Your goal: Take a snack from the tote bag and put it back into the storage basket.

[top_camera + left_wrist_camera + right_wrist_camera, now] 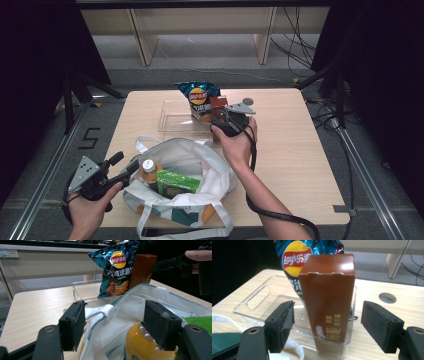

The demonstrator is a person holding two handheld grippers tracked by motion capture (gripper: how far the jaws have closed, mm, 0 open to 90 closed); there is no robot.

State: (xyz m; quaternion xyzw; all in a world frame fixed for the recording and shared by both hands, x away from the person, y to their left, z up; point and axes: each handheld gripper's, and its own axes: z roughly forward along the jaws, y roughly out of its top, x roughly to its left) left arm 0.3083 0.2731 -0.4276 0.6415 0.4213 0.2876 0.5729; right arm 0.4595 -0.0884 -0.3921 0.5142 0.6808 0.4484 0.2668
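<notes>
White cloth of a tote bag (190, 165) is seen nearest, on the wooden table (290, 165); the bag serves as the landmark. At its left rim the left gripper (131, 167) is held, jaws wide apart with nothing gripped. In the left gripper view an orange bottle (147, 345) is shown inside the bag just beyond those jaws, and a green packet (200, 321) beside it. Just behind the bag, the right gripper (329, 326) is held with its jaws spread wide. In the right gripper view a brown box (328, 300) is seen upright between the pads (280, 325), clear of both, standing at the near end of a clear tray (257, 300). A crisp bag (297, 255) is propped behind the box. Beyond the table, grey floor, pale wooden frames and black curtains are visible.
</notes>
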